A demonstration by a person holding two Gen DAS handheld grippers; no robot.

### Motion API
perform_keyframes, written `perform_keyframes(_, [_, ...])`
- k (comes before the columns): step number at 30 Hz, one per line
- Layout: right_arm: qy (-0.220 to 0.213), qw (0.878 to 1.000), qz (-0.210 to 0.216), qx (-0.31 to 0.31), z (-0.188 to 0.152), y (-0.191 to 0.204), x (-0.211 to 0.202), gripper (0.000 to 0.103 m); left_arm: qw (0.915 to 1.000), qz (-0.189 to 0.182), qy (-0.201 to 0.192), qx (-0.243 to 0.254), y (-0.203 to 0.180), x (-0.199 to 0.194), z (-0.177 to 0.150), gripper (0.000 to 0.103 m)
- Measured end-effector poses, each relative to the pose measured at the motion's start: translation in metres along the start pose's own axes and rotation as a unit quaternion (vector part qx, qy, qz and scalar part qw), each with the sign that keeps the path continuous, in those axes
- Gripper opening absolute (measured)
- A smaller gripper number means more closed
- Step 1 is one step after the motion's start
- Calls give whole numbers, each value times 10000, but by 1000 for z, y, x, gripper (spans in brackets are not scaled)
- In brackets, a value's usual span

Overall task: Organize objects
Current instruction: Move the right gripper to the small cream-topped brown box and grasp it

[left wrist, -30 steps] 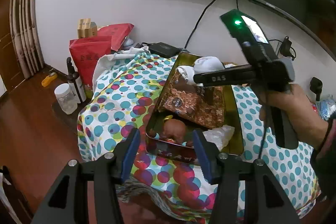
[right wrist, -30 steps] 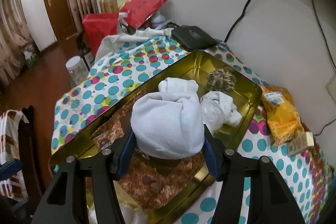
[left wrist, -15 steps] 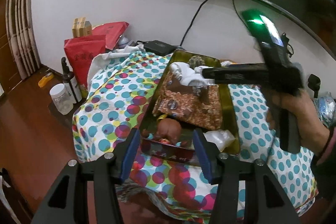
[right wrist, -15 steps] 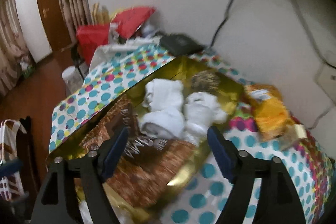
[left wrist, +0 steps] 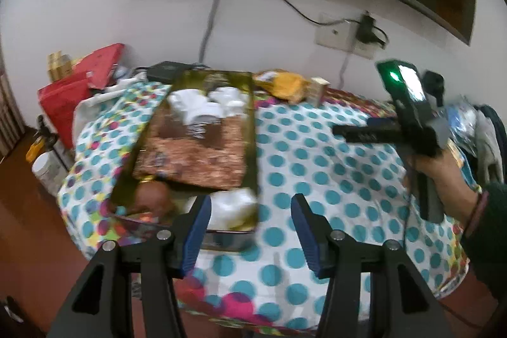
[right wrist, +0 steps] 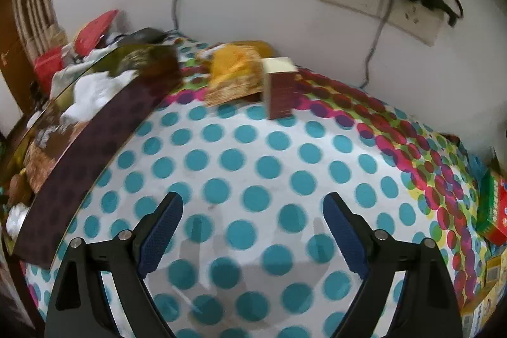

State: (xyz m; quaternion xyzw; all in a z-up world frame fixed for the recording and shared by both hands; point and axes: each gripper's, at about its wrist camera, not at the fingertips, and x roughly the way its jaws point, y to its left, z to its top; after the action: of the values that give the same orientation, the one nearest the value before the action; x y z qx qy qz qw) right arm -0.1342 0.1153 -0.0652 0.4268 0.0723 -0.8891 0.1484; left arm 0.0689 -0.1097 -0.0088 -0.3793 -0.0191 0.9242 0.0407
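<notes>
Since a second ago, released the white bundle and swung away: right gripper (right wrist: 252,227) now spread wide, empty, over bare dotted tablecloth (right wrist: 240,154). Three white bundles (left wrist: 202,108) together at the gold tin's (left wrist: 253,129) far end, well left of it. Left gripper (left wrist: 250,230) also wide, empty, by the tin's near corner.

Tin (left wrist: 253,129) contents motion-blurred; green-red box (right wrist: 492,211) cut off at right edge.

Glossy metal tin (left wrist: 253,129), cloth tablecloth (right wrist: 253,167)
</notes>
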Motion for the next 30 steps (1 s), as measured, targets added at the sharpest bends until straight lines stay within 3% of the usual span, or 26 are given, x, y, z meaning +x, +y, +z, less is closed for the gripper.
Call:
perform_keyframes(5, [-61, 9998, -46, 178, 25, -17, 19, 89, 9992, -272, 206, 218, -27, 15, 1, 54])
perform_keyframes(16, [-68, 9998, -17, 179, 72, -20, 68, 88, 9971, -227, 472, 548, -54, 45, 1, 54])
perform_keyframes(20, [13, 9998, 78, 165, 79, -21, 83, 69, 9970, -262, 490, 537, -57, 58, 9, 54])
perform_keyframes(24, [66, 9999, 124, 82, 83, -20, 96, 61, 9969, -216, 464, 592, -62, 67, 16, 54])
perform_keyframes(25, [72, 9999, 147, 25, 83, -19, 98, 49, 9970, -226, 448, 597, -63, 70, 18, 54])
perform_keyframes(26, [96, 9998, 173, -3, 83, -19, 99, 30, 9969, -204, 456, 609, -64, 73, 20, 54])
perform_keyframes(30, [63, 9995, 295, -27, 73, -24, 91, 29, 9973, -232, 513, 466, -67, 90, 31, 54])
